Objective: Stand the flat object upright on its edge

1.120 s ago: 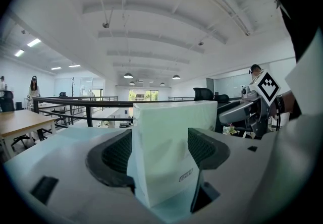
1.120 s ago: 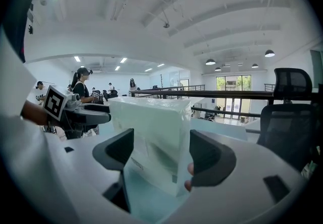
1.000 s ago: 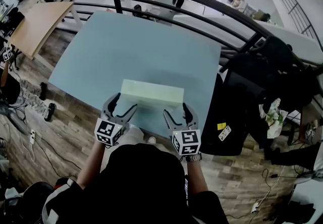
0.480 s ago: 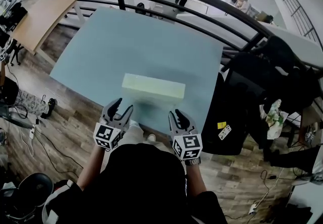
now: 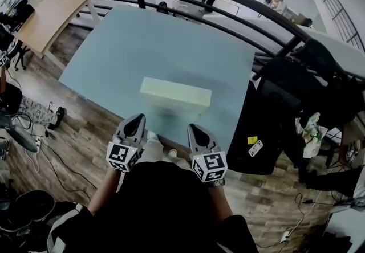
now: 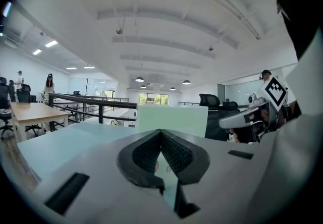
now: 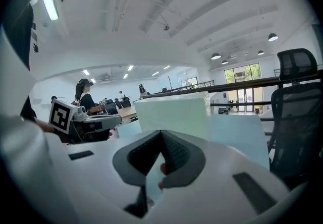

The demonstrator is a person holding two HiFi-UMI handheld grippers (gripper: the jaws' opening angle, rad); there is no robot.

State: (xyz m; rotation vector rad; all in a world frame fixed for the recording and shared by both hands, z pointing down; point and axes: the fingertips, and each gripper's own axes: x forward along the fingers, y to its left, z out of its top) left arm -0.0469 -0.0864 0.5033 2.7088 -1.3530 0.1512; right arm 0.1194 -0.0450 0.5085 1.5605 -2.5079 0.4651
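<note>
The left gripper (image 5: 136, 119) has its jaws pressed together, tips meeting with nothing between them, having just been closing. The right gripper (image 5: 197, 130) is the same: its jaws have just been closing and now meet on nothing. Both hover side by side at the near edge of the pale blue worktop (image 5: 114, 58), a gap between them, pointing toward the flat object (image 5: 175, 98) but clear of it. This pale green slab stands upright on its long edge, broad face toward the grippers, near the worktop's front. Beyond the far edge curves a dark railing (image 5: 228, 4); a black office chair (image 7: 298, 117) stands off to the right.
</note>
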